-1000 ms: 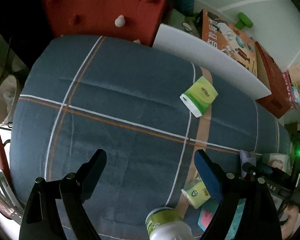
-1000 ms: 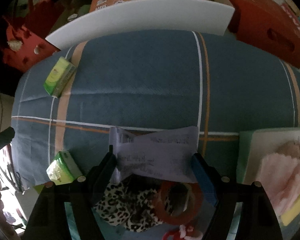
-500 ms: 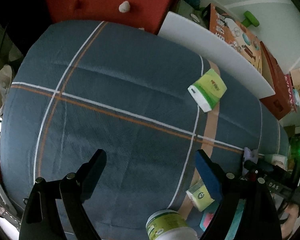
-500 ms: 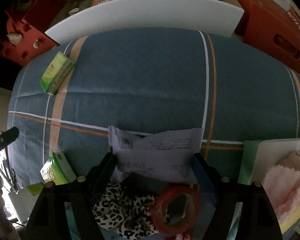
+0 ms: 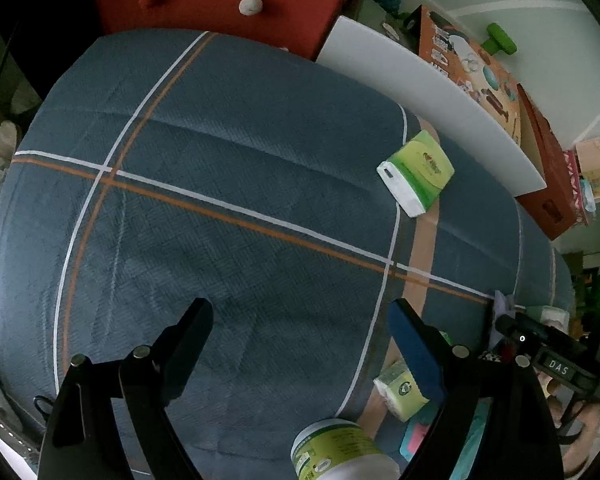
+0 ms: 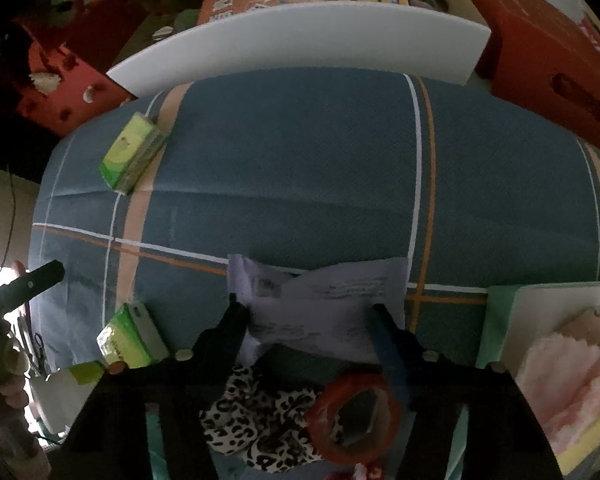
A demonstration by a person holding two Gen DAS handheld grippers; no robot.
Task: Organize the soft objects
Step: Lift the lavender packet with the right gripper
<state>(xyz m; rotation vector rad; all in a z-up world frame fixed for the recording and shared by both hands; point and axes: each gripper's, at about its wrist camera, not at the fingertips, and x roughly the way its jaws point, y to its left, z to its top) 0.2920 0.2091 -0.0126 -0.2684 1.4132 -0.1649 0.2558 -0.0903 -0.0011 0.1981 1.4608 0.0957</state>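
In the right wrist view a creased sheet of paper (image 6: 320, 304) lies on the blue plaid bedcover (image 6: 300, 160). My right gripper (image 6: 306, 316) stands over it, pointing down. Its jaws are closing, with the paper between them, and the left fingertip (image 6: 234, 314) is at the paper's edge. Below the jaws lie a leopard-print scrunchie (image 6: 256, 416) and a red tape roll (image 6: 356, 416). My left gripper (image 5: 300, 328) hangs open over bare bedcover (image 5: 220, 200) with nothing between its fingers. One green tissue pack (image 5: 418, 172) lies far right, another (image 5: 400, 394) sits behind the right finger.
A green-labelled jar (image 5: 336, 452) stands below the left jaws. A white board (image 5: 428, 96), a printed orange box (image 5: 472, 64) and red boxes (image 6: 548, 56) line the far edge. A pink fluffy item (image 6: 572, 380) rests on a green-edged book at right.
The right jaws have narrowed around the paper. The left gripper has sunk a little toward the bedcover, still open.
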